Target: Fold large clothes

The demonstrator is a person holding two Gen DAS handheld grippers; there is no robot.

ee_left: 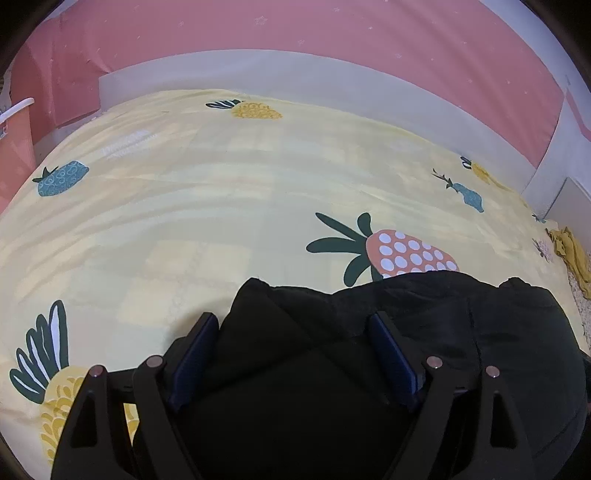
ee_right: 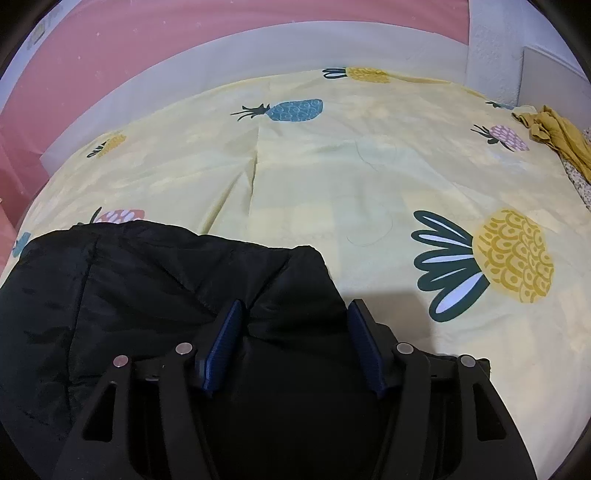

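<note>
A large black garment (ee_left: 443, 325) lies on a yellow pineapple-print bedsheet (ee_left: 221, 184). My left gripper (ee_left: 295, 325) is open, its blue-padded fingers (ee_left: 199, 343) straddling the garment's left corner. In the right wrist view the same black garment (ee_right: 110, 295) spreads to the left. My right gripper (ee_right: 295, 314) is open, its fingers (ee_right: 364, 343) on either side of the garment's right corner. Neither gripper pinches the cloth.
A mustard-yellow cloth (ee_right: 554, 136) lies crumpled at the bed's far right; it also shows in the left wrist view (ee_left: 572, 254). A pink wall (ee_left: 295, 26) and a pale bed frame (ee_left: 258, 70) stand behind. A pink bin (ee_left: 14, 129) stands at the left.
</note>
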